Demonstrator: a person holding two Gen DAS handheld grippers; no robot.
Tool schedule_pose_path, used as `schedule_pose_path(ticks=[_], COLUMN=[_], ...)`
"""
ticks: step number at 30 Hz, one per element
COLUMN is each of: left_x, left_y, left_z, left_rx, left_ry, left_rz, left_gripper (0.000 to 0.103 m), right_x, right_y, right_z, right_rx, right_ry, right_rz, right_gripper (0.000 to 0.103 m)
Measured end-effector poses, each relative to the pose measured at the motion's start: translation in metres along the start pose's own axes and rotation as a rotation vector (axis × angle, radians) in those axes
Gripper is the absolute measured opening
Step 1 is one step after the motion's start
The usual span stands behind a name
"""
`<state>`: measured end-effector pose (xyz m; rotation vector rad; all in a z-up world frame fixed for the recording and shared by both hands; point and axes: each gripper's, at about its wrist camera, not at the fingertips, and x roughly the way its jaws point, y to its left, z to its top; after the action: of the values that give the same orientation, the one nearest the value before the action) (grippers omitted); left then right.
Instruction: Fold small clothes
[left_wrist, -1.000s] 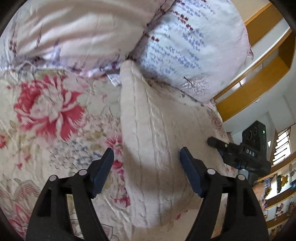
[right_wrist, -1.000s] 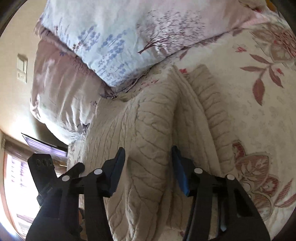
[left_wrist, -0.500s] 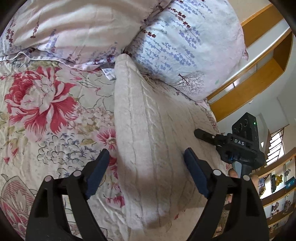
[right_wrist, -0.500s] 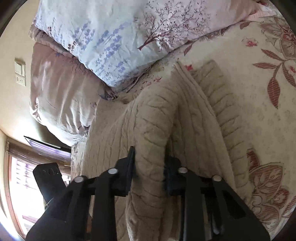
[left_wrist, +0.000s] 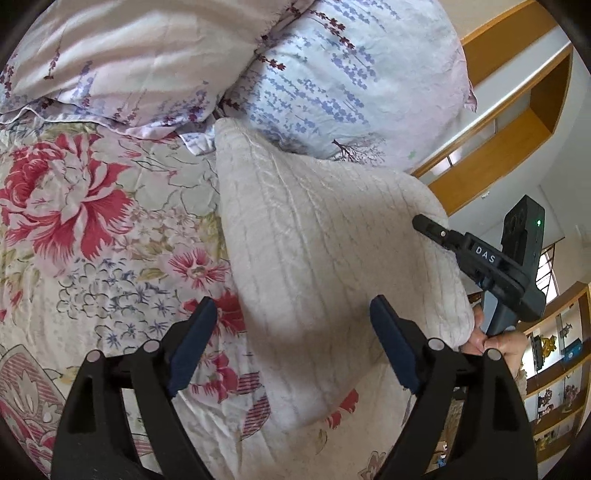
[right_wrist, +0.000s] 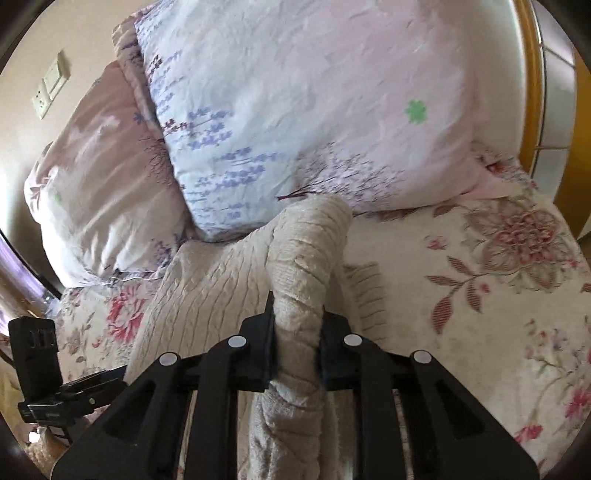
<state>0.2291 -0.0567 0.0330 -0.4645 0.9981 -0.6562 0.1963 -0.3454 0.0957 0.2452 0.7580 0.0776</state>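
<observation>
My right tongs (right_wrist: 297, 343) have just been closing and now pinch a bunched fold of the cream cable-knit sweater (left_wrist: 317, 266), which lies on the floral bedspread (left_wrist: 92, 236). My left tongs (left_wrist: 291, 347) have just been opening and gape wide over its lower part, the pillows (right_wrist: 295, 110) at twelve o'clock.

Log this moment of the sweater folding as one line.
right gripper: shut on cream knit sweater, fold raised | left gripper: open, astride sweater, not gripping | surface: floral bedspread
</observation>
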Motion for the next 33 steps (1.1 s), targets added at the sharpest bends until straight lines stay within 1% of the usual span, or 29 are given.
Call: schedule_pose_path(ticks=[3, 5, 6, 7, 9, 10, 12, 14, 15, 18, 19, 21, 22, 25, 26, 27, 28, 29, 32, 33], left_x=[0.000, 0.001, 0.001, 0.001, 0.001, 0.001, -0.004, -0.009, -0.011, -0.013, -0.013, -0.011, -0.010, -0.004, -0.003, -0.001, 0.000, 0.000, -0.001, -0.001], left_y=[-0.001, -0.001, -0.001, -0.001, -0.001, -0.001, -0.002, -0.003, -0.004, -0.007, -0.008, -0.012, -0.014, -0.017, -0.018, -0.018, -0.018, -0.018, -0.019, -0.019], left_z=[0.000, 0.001, 0.002, 0.001, 0.001, 0.000, -0.001, -0.003, -0.003, -0.002, -0.003, -0.006, -0.007, -0.012, -0.013, -0.014, -0.015, -0.016, -0.017, -0.017], left_rx=[0.012, 0.016, 0.016, 0.016, 0.011, 0.003, -0.008, 0.002, 0.000, -0.018, -0.024, -0.033, -0.035, -0.049, -0.056, -0.060, -0.065, -0.069, -0.067, -0.061], left_ry=[0.005, 0.008, 0.010, 0.012, 0.016, 0.018, 0.002, -0.019, -0.018, -0.001, 0.006, 0.017, 0.020, 0.035, 0.041, 0.044, 0.047, 0.051, 0.049, 0.049], left_rz=[-0.009, -0.021, -0.025, -0.030, -0.038, -0.043, -0.041, -0.036, -0.035, -0.048, -0.058, -0.071, -0.073, -0.071, -0.067, -0.062, -0.055, -0.052, -0.049, -0.045], left_gripper=[0.084, 0.083, 0.083, 0.083, 0.081, 0.081, 0.082, 0.083, 0.083, 0.083, 0.083, 0.083, 0.082, 0.082, 0.082, 0.082, 0.082, 0.082, 0.082, 0.082], right_x=[-0.004, 0.004, 0.015, 0.025, 0.052, 0.054, 0.039, 0.017, 0.001, -0.024, -0.031, -0.039, -0.042, -0.037, -0.034, -0.031, -0.030, -0.033, -0.057, -0.064], right_y=[0.000, -0.004, -0.009, -0.014, -0.033, -0.039, -0.051, -0.059, -0.063, -0.072, -0.073, -0.073, -0.070, -0.065, -0.064, -0.062, -0.061, -0.060, -0.058, -0.059], right_z=[0.006, 0.009, 0.009, 0.009, 0.005, 0.004, 0.001, -0.002, -0.008, -0.026, -0.035, -0.049, -0.057, -0.069, -0.072, -0.076, -0.078, -0.080, -0.078, -0.078], right_rx=[-0.003, -0.016, -0.024, -0.017, 0.040, 0.064, 0.128, 0.163, 0.186, 0.225, 0.232, 0.227, 0.219, 0.199, 0.186, 0.171, 0.169, 0.172, 0.165, 0.166], right_ry=[-0.021, -0.007, 0.016, 0.041, 0.140, 0.154, 0.110, 0.059, 0.029, 0.020, 0.025, 0.033, 0.045, 0.080, 0.091, 0.101, 0.103, 0.084, -0.016, -0.033], right_rz=[-0.005, -0.042, -0.083, -0.101, -0.131, -0.133, -0.107, -0.088, -0.057, 0.026, 0.048, 0.065, 0.070, 0.073, 0.059, 0.054, 0.055, 0.061, 0.073, 0.074], right_gripper=[0.018, 0.018, 0.018, 0.018, 0.020, 0.023, 0.034, 0.058, 0.060, 0.061, 0.061, 0.059, 0.057, 0.053, 0.044, 0.034, 0.012, 0.011, 0.010, 0.010])
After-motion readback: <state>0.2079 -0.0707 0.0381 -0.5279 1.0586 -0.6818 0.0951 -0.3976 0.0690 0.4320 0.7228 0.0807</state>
